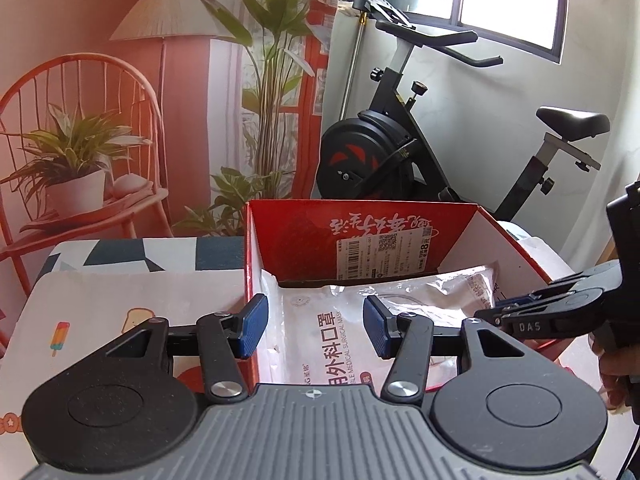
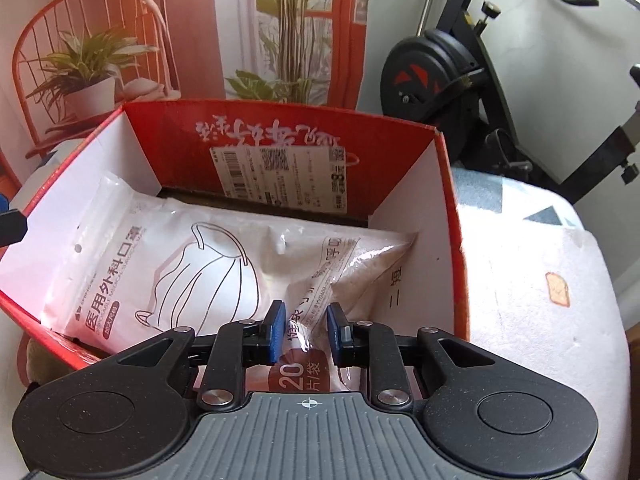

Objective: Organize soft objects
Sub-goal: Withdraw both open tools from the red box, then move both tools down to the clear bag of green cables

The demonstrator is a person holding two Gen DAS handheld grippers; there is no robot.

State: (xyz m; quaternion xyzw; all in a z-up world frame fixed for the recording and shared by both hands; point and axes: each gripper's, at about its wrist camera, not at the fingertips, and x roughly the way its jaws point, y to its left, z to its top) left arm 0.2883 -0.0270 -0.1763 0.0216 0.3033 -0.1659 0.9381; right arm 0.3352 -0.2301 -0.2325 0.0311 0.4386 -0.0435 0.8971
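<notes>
Mask packs (image 2: 168, 264) are lying in the red box (image 2: 450, 208), right gripper (image 2: 306, 332) narrowly pinching the second pack (image 2: 340, 264), left gripper (image 1: 316, 326) half open over the box wall, gripping nothing.

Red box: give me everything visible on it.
The red box is open-topped cardboard with white inner side walls; its red far wall carries upside-down white script and a barcode label. It sits upright on a white patterned cloth. Two plastic mask packets lie inside: a white one against the left wall, and a clear one between the right gripper pads.
</notes>
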